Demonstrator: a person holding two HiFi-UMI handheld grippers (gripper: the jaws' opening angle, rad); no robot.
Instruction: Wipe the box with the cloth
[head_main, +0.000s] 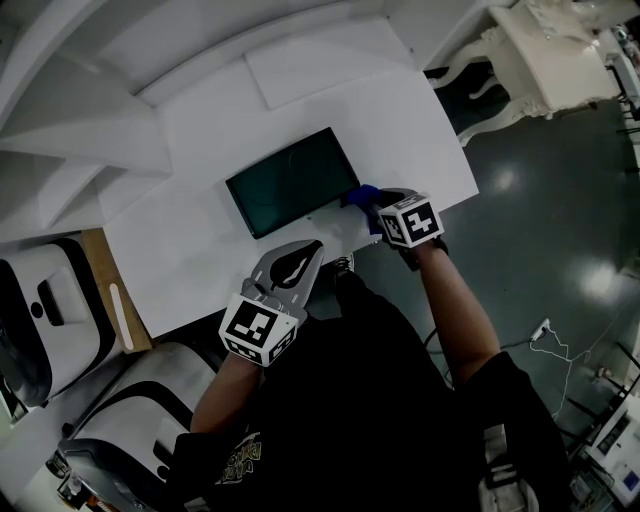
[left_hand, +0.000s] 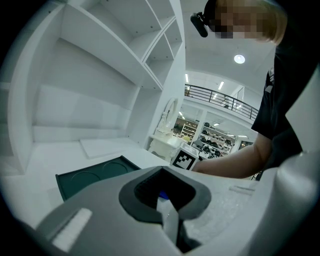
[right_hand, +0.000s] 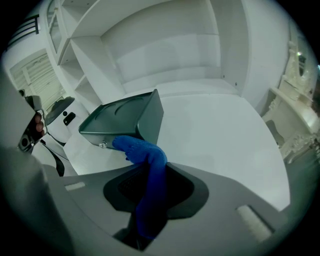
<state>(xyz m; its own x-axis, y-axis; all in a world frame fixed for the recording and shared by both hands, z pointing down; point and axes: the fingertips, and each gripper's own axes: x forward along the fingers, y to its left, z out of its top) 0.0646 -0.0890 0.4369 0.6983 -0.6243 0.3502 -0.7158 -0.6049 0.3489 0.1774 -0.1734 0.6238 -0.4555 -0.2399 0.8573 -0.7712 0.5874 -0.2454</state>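
Right gripper view: my right gripper (right_hand: 149, 172) pinches a blue fabric cloth (right_hand: 145, 152) touching the dark-green rectangular box (right_hand: 131, 116); my left gripper (left_hand: 166, 202) is closed, empty.

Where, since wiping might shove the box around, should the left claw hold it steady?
Probably its near-left corner, approached from the left: the box lies flat with upright side walls, and the cloth in the right claw is at the near-right corner.

Table (head_main: 420, 130): is carrying two things.
Box (head_main: 292, 182): is lying flat on it.
Board (head_main: 330, 62): is lying behind the box.
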